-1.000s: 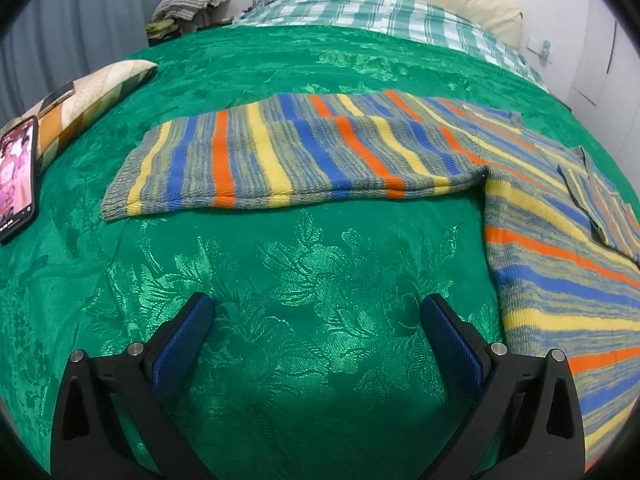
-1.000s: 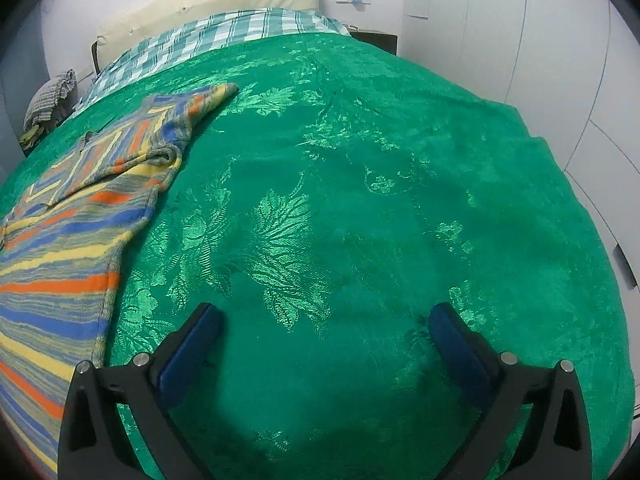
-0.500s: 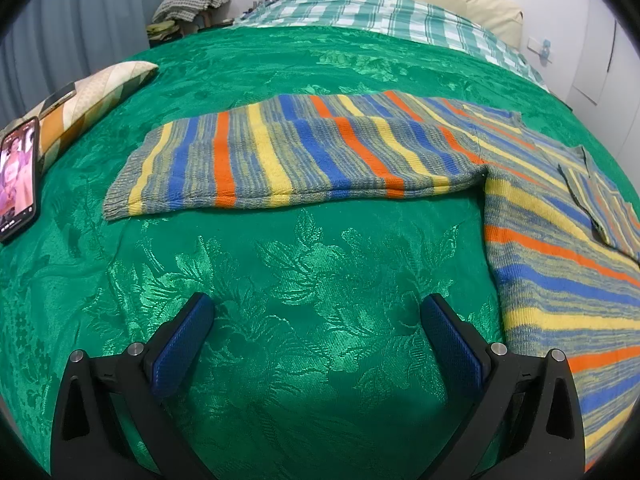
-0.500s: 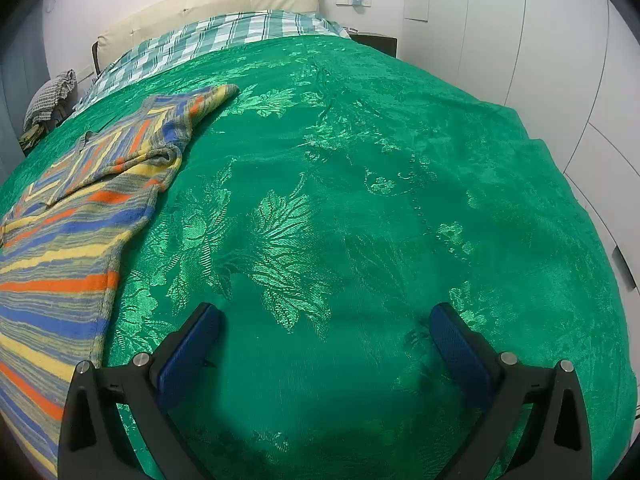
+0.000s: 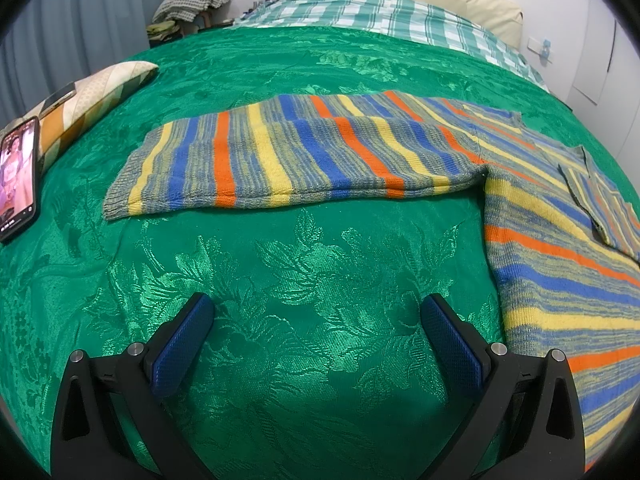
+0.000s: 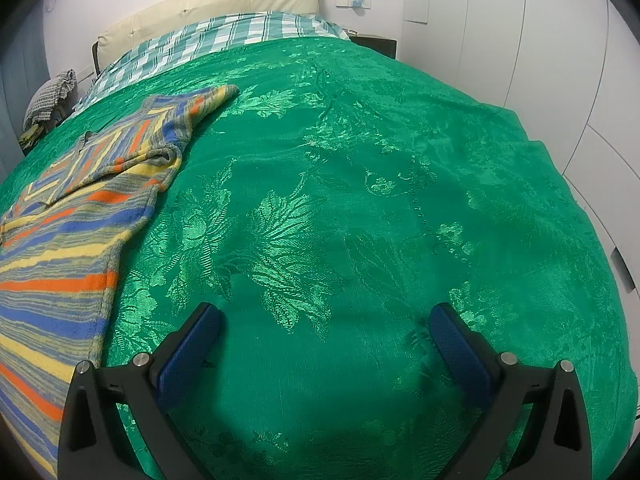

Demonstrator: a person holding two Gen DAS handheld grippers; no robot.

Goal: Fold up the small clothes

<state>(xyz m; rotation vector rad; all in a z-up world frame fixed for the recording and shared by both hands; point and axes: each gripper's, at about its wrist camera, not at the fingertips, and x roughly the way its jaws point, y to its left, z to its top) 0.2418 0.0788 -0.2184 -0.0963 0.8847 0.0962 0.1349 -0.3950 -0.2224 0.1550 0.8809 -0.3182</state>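
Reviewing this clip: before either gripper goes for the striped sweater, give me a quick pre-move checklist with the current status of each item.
1. Left gripper open and empty: ok.
2. Right gripper open and empty: ok.
3. Striped sweater spread on the green bedspread, nothing lying on it: ok.
4. Left sleeve laid out flat, cuff reachable: ok.
5. Other sleeve flat: not ok, bunched near the armpit.
6. Phone clear of the sweater: ok, apart from the cuff.
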